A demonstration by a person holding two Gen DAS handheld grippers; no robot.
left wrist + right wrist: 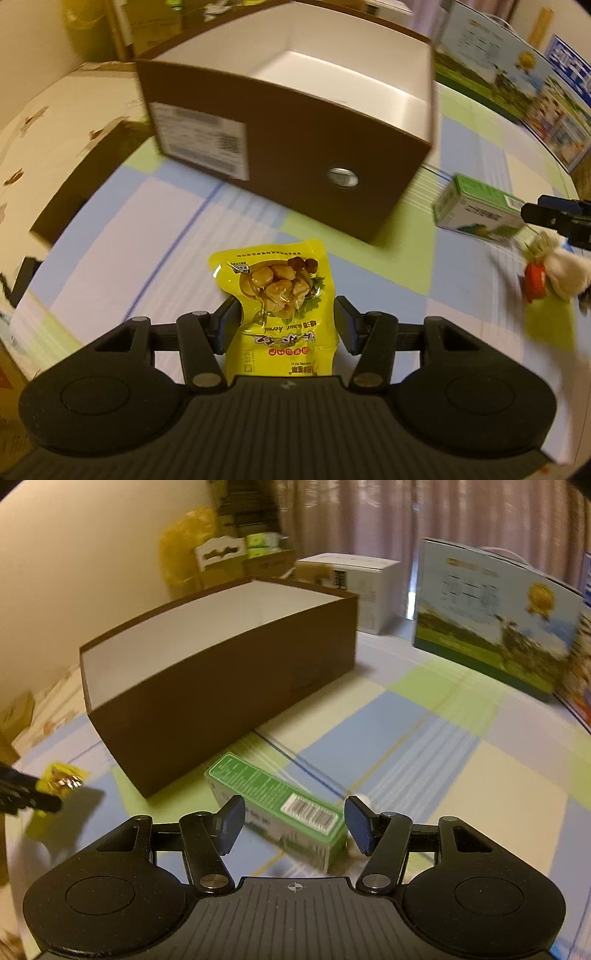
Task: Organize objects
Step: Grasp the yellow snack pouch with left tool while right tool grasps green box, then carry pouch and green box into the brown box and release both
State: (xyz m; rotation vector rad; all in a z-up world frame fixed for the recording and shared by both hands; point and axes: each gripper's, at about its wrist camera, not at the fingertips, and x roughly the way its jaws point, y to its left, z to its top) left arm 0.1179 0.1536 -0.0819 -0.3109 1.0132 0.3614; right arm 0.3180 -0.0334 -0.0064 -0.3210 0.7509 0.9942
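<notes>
Landmark: the open brown box sat on the checked desk, white inside, nothing visible in it as far as I could tell.

Left claw: the left claw was clamped on the yellow snack pouch; the pouch looked pinched in where the pads met it and stuck out toward the box's near end wall, the one with the label and the metal ring.

Pouch spot: held just in front of the box, outside it. From the right camera it was only a yellow blur off the box's near left corner.

Right claw: the right claw stood apart around the green carton. The left pad seemed to be right at the carton, the right pad had a gap next to it, so I couldn't call it a grip.

Carton spot: near the box's long side, outside it, too blurry to say if it rested on the desk.

Other stuff: a small white plush toy with an orange bit lay beyond the carton, away from the box.

Background: a printed carton stood upright past the box's far corner.
</notes>
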